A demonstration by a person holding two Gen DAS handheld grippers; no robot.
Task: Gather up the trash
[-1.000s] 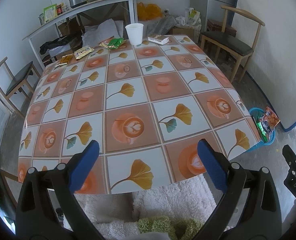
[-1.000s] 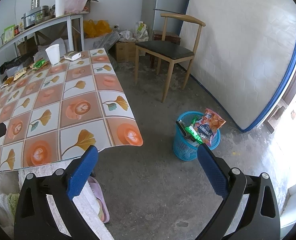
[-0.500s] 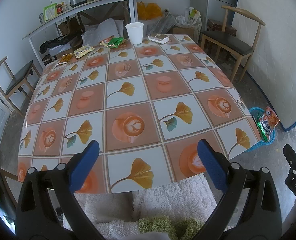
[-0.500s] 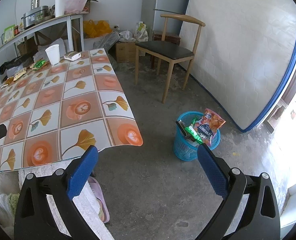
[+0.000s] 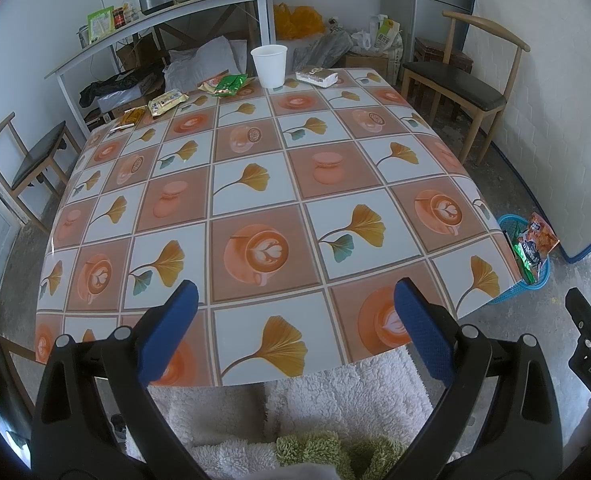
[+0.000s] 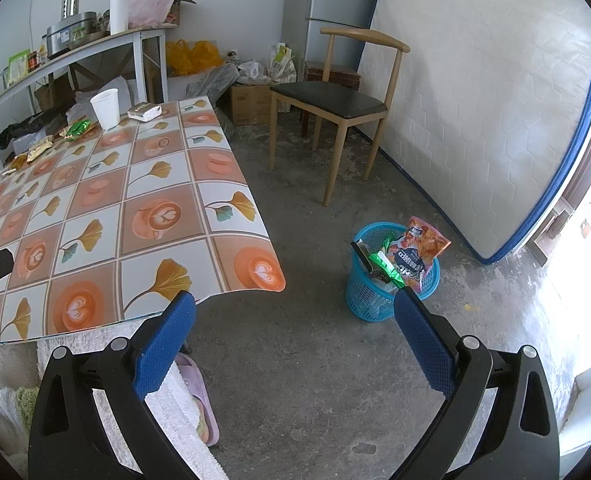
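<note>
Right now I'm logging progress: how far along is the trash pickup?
Some is done: the blue bin on the floor already holds wrappers, including an orange bag. Nothing is in hand: left gripper and right gripper are both open and empty. Left on the table's far edge: cup, white packet, green wrapper and two more wrappers.

Over the past second my left tongs [image 5: 291, 320] have barely stirred, tipping only by a trace. Seen along them, the paper cup [image 5: 269, 66] and the white packet [image 5: 317, 76] just to its right, both far ahead at the far end of the table [image 5: 255, 200], have crept a hair upward. Along my right tongs [image 6: 295, 324] I can make out no shift at all.
</note>
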